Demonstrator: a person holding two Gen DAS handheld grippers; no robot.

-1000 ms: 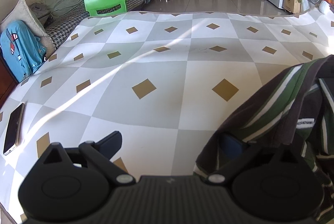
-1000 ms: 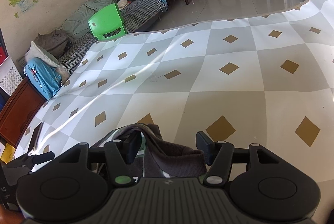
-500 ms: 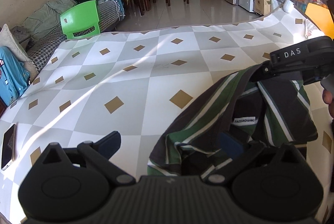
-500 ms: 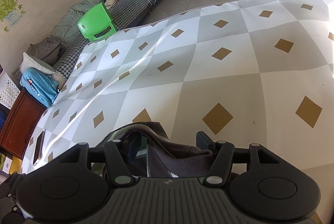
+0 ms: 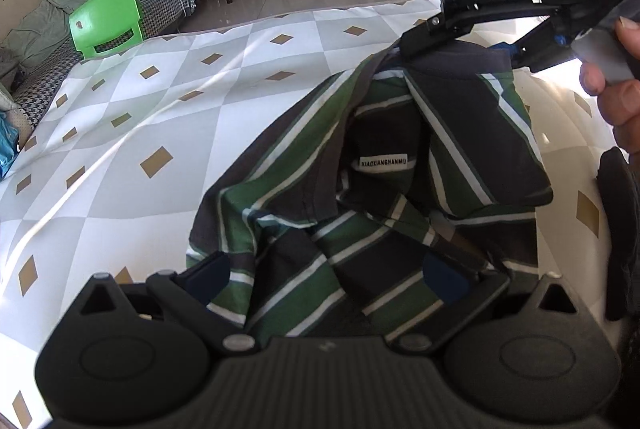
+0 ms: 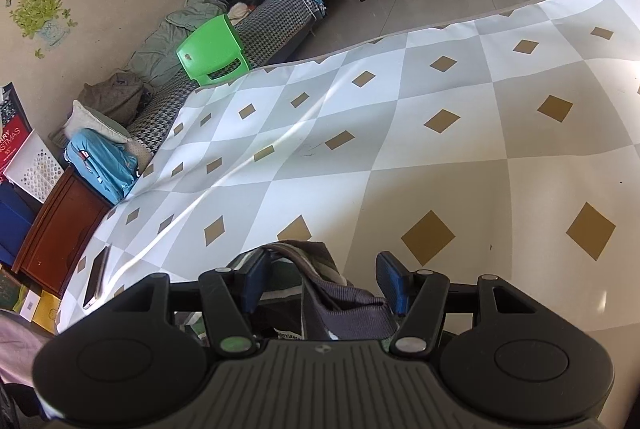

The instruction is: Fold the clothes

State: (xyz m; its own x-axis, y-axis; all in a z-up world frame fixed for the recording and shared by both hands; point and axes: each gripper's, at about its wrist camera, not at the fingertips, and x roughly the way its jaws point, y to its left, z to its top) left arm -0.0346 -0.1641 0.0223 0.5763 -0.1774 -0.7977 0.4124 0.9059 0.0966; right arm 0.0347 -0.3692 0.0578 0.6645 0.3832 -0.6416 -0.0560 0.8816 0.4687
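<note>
The left gripper (image 5: 328, 281) stands spread around bunched shirt (image 5: 384, 189), not pinching. The right gripper (image 6: 320, 283) carries the collar between part-open fingers; a grip cannot be told. The shirt hangs over the table (image 5: 160, 117). Both should clamp separate edges before spreading it flat.

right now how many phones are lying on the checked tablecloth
1. A slim dark phone lies flat at the near left edge of the grey-and-white checked tablecloth, seen from the right wrist. The striped green-and-black shirt could hide another beneath it.
</note>
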